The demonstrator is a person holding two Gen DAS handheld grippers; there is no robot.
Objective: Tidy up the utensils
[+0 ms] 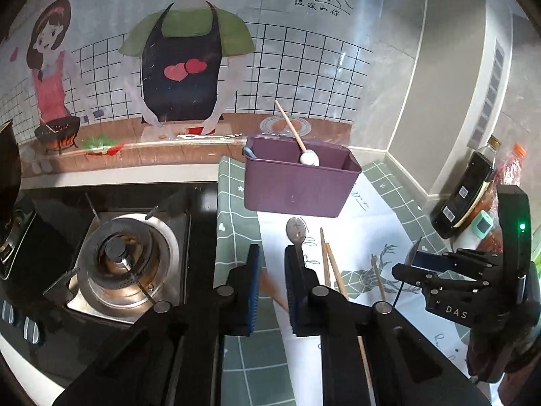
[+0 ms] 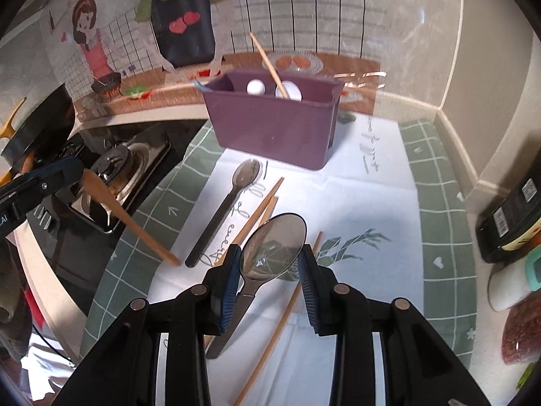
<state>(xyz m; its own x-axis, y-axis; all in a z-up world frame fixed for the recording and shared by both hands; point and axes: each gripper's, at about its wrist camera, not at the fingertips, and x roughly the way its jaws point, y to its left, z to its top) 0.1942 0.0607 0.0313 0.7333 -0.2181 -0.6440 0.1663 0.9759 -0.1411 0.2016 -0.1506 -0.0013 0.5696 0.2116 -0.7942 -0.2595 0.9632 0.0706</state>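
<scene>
My left gripper (image 1: pixel 272 270) is shut on a wooden spoon (image 2: pixel 128 218), which slants down with its handle tip on the cloth; in the left wrist view only a short piece of the wooden spoon (image 1: pixel 272 289) shows between the pads. My right gripper (image 2: pixel 270 267) is shut on the bowl of a metal spoon (image 2: pixel 274 248), and its dark handle hangs down beneath. A purple caddy (image 2: pixel 274 125) stands at the back and holds white spoons and a wooden-handled one. Another dark-handled spoon (image 2: pixel 230 203) and chopsticks (image 2: pixel 260 209) lie on the cloth in front of it.
A gas stove (image 1: pixel 125 253) lies left of the green-and-white cloth (image 2: pixel 372 203), with a black pan (image 2: pixel 44 125) over its far side. Dark sauce bottles (image 1: pixel 470 186) and jars crowd the right edge. The wall runs close behind the caddy.
</scene>
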